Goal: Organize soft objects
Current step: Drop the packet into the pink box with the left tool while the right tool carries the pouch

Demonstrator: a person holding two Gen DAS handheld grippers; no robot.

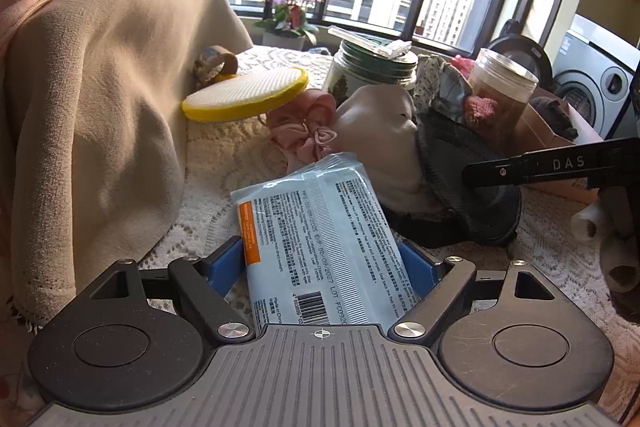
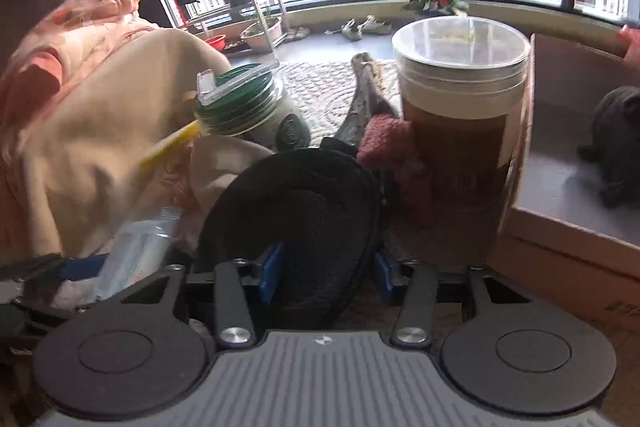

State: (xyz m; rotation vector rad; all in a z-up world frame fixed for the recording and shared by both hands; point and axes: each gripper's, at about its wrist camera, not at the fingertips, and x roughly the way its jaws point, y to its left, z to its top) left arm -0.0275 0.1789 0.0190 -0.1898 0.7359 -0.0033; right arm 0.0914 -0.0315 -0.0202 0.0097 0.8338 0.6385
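The left gripper (image 1: pixel 324 263) fingers clench a pale-blue wipes pack (image 1: pixel 320 239) printed "EXP 02/09/2027" and "Made in China". The right gripper (image 2: pixel 326 275), its arm marked "DAS", has a black mesh pad (image 2: pixel 296 211) between slack fingers, not pressing.

Black tool (image 1: pixel 324 267), blue pads (image 1: pixel 224 265)

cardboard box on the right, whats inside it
Inside the open brown cardboard box, a dark crumpled soft item lies on its grey floor. The tall clear plastic jar and the box's near wall hide the left part, and the frame's edge cuts off the rest.
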